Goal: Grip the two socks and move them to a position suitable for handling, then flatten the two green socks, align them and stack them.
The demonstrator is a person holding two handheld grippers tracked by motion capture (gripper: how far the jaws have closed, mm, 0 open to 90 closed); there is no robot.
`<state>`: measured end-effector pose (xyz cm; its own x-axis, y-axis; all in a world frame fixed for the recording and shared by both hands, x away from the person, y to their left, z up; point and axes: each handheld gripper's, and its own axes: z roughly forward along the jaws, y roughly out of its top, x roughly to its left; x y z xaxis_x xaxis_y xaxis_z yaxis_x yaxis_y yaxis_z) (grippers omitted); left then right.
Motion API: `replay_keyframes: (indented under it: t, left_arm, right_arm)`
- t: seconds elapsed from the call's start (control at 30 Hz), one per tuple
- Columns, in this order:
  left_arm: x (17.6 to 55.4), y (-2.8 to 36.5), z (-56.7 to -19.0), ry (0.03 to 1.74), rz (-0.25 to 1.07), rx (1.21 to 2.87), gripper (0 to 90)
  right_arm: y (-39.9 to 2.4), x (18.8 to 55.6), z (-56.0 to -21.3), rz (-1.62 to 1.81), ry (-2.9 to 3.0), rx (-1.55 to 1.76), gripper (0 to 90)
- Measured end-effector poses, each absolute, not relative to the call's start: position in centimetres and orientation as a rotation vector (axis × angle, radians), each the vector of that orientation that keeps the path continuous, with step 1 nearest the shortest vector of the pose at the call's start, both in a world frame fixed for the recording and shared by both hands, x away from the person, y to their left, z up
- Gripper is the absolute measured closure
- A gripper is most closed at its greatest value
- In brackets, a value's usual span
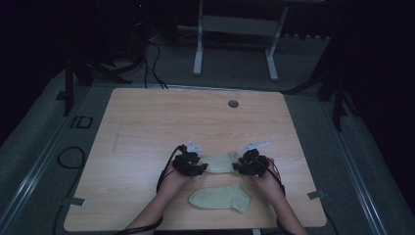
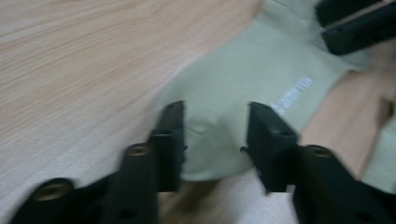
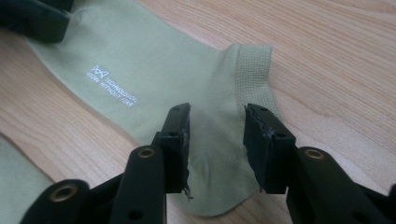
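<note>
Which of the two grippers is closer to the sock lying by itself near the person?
Right, but only slightly. The right gripper sits just above the loose sock's cuff end; the left gripper lies up and left of its toe. Both straddle the other sock.

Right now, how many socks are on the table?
2. One pale green sock lies stretched between the left gripper and right gripper; the second sock lies flat nearer the table's front edge, between the person's forearms.

Two pale green socks (image 1: 219,163) (image 1: 221,197), one table (image 1: 147,127)
</note>
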<state>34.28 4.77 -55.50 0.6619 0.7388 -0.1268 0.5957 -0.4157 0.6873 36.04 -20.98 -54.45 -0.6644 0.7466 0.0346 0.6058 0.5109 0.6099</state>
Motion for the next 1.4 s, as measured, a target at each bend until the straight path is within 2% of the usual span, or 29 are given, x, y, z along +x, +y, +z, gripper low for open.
replay_keyframes:
  t: [0.03, 0.07, 0.13, 0.2, 0.5, 0.77, 1.4]
  left_arm:
    - [34.1, 4.9, -55.3, 1.026, 0.264, 2.17, 51.8]
    - [34.0, 5.0, -55.2, 1.032, 0.246, 2.166, 45.9]
    - [33.8, 5.4, -54.9, 1.028, 0.237, 2.153, 45.0]
    - [33.5, 5.6, -54.5, 1.034, 0.221, 2.145, 39.9]
    - [31.4, 6.8, -52.7, 1.024, 0.229, 2.118, 39.9]
    - [29.7, 7.4, -52.6, 1.011, 0.211, 2.128, 40.0]
    - [26.0, 8.2, -55.0, 1.019, 0.181, 2.191, 40.1]
  right_arm:
    - [-21.0, 36.0, -54.5, 0.88, 2.521, 1.149, 58.3]
    - [-21.1, 36.0, -54.2, 0.886, 2.516, 1.145, 56.6]
    - [-21.2, 35.9, -53.8, 0.904, 2.502, 1.155, 55.2]
    - [-21.3, 35.6, -53.3, 0.927, 2.492, 1.154, 52.9]
    - [-21.8, 33.8, -51.6, 0.967, 2.49, 1.118, 51.3]
    - [-22.7, 31.2, -50.9, 0.979, 2.491, 1.091, 51.5]
    - [-24.9, 26.8, -53.8, 0.905, 2.511, 1.128, 52.5]
